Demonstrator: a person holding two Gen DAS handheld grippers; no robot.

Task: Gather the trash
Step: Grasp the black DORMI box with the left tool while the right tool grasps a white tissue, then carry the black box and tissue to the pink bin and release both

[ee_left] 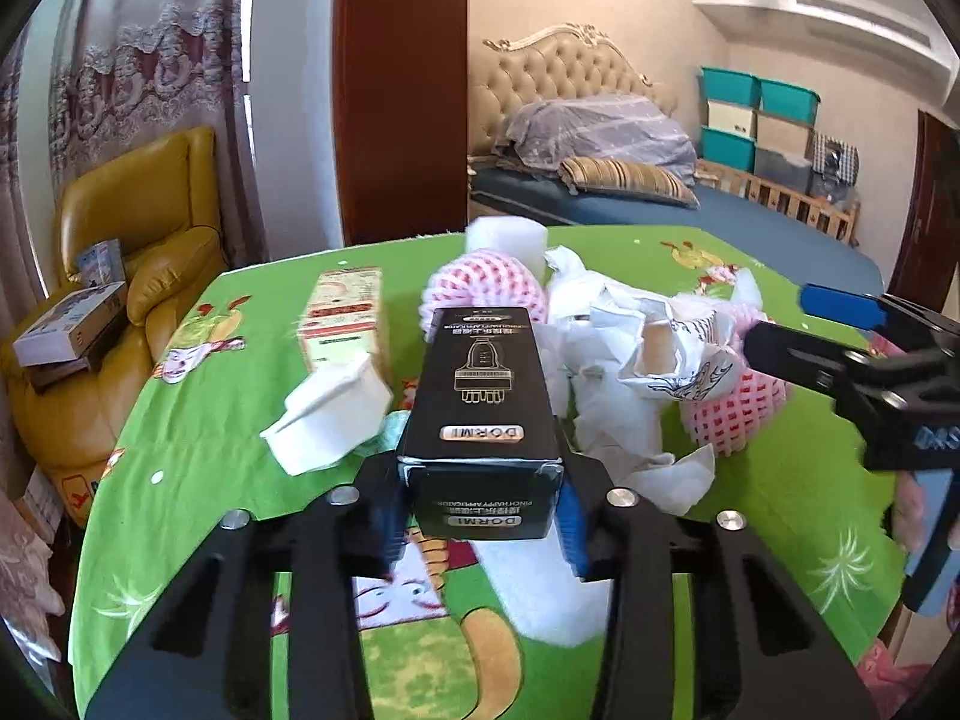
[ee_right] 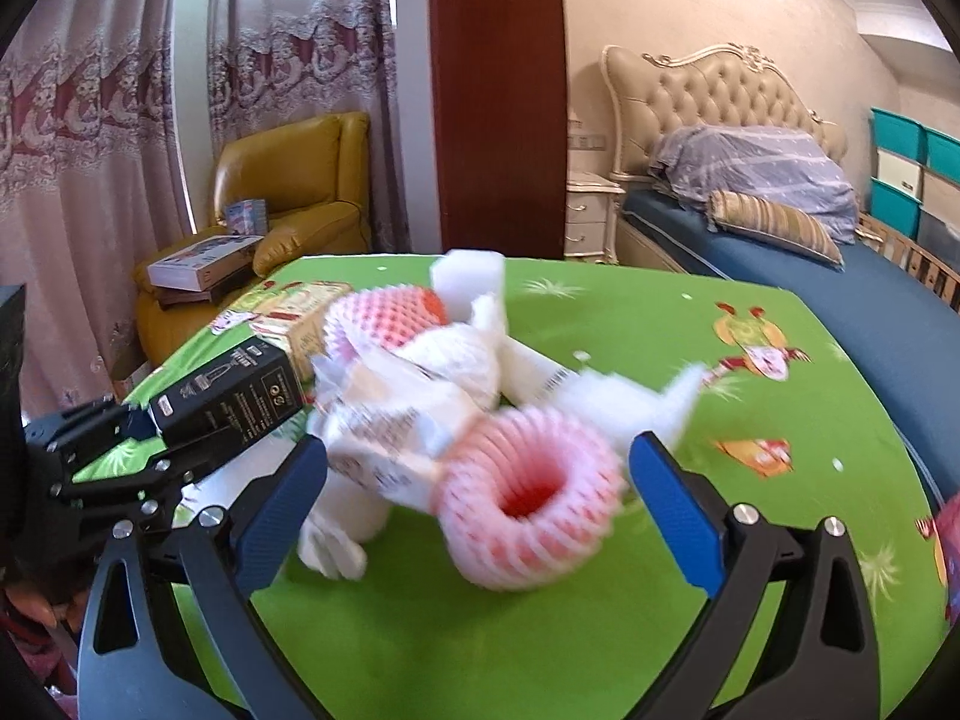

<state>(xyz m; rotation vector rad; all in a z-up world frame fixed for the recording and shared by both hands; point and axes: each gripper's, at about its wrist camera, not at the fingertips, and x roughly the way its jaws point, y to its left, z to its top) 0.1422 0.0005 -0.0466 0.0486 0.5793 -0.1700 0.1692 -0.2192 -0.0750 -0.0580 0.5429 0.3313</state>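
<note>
Trash pile (ee_right: pixel 420 396) sits mid-table on the green cloth (ee_right: pixel 690 360), black box (ee_left: pixel 483 396) already off it in a gripper.

Left gripper (ee_left: pixel 480 516) is clamped on the near end of the box, which pokes out over the pile. Right gripper (ee_right: pixel 477 504) is spread wide, its blue pads either side of a pink foam net (ee_right: pixel 528 498), not touching it as far as I can tell (pretty blurry). Behind: crumpled paper (ee_left: pixel 624 348), another net (ee_left: pixel 486 288), a carton (ee_left: pixel 345 318).
</note>
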